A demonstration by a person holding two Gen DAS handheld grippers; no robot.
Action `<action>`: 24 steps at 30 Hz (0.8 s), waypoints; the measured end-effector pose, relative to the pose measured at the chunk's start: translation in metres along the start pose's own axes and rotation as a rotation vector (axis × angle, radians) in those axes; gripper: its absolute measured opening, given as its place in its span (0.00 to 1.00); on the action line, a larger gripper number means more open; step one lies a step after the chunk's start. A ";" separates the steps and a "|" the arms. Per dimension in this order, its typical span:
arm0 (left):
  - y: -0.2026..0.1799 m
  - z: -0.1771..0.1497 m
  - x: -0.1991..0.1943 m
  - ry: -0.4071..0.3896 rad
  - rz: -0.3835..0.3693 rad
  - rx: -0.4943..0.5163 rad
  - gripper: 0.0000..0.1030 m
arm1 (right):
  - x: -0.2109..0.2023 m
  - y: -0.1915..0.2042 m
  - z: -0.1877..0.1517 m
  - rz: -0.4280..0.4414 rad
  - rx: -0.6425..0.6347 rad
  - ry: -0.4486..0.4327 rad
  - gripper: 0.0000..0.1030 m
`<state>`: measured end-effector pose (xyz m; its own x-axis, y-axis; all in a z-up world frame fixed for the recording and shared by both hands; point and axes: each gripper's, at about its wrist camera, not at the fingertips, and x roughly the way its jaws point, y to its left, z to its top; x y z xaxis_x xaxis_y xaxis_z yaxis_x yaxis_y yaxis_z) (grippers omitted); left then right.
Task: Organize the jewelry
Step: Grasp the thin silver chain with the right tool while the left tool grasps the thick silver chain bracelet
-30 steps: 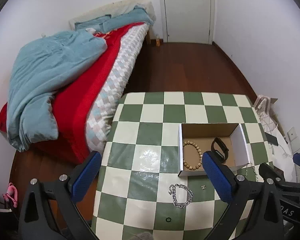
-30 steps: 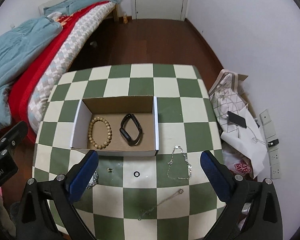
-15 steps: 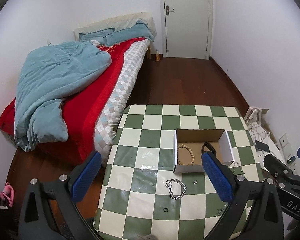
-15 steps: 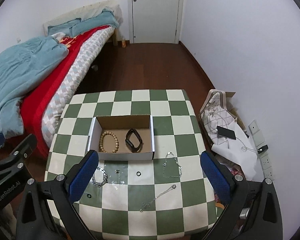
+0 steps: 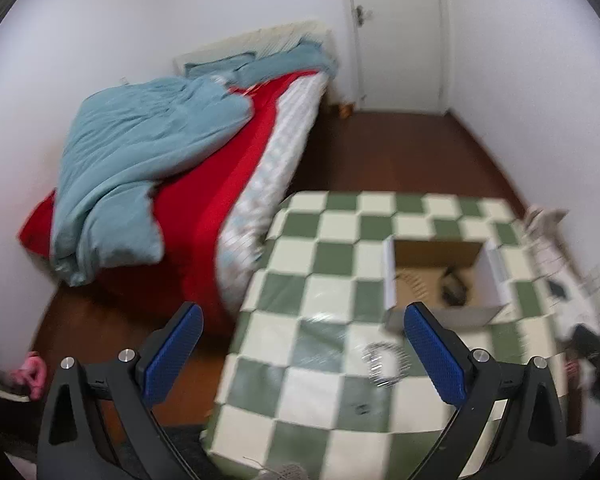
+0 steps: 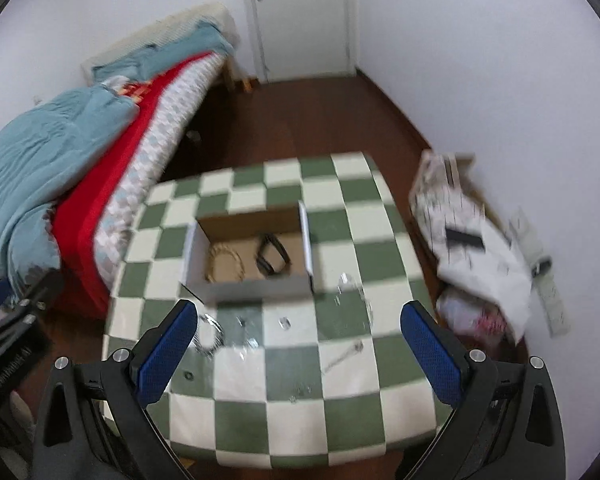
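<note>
At nine o'clock stands the bed, with the checked table beside it. The left gripper hangs above the table, fingers wide and holding nothing. At twelve o'clock on the table the cardboard box holds a bead bracelet and a black band. A silver chain bracelet lies just before the box. The right gripper gapes wide, holding nothing, over loose chains.
</note>
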<state>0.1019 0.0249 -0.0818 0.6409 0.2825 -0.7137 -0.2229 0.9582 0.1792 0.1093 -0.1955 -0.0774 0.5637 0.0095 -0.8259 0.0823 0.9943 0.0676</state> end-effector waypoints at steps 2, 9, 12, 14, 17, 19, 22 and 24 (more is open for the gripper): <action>0.000 -0.010 0.016 0.027 0.054 0.022 1.00 | 0.020 -0.014 -0.010 -0.016 0.036 0.040 0.97; -0.006 -0.040 0.083 0.188 0.131 0.079 1.00 | 0.097 -0.065 -0.048 -0.018 0.176 0.203 0.66; -0.018 -0.046 0.107 0.252 0.112 0.097 1.00 | 0.122 -0.080 -0.059 -0.026 0.216 0.236 0.66; -0.032 -0.048 0.125 0.289 0.094 0.123 1.00 | 0.135 -0.088 -0.062 -0.029 0.238 0.248 0.66; -0.052 -0.051 0.148 0.345 0.054 0.156 0.99 | 0.149 -0.099 -0.065 -0.041 0.271 0.257 0.66; -0.063 -0.055 0.162 0.386 0.017 0.164 0.90 | 0.159 -0.106 -0.068 -0.053 0.283 0.263 0.66; -0.075 -0.062 0.181 0.449 -0.016 0.177 0.61 | 0.173 -0.110 -0.070 -0.059 0.283 0.279 0.60; -0.079 -0.066 0.182 0.440 -0.033 0.177 0.53 | 0.182 -0.108 -0.072 -0.048 0.278 0.287 0.58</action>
<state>0.1879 -0.0023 -0.2704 0.2647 0.2427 -0.9333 -0.0541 0.9700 0.2369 0.1444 -0.2938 -0.2754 0.3042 0.0319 -0.9521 0.3447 0.9280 0.1412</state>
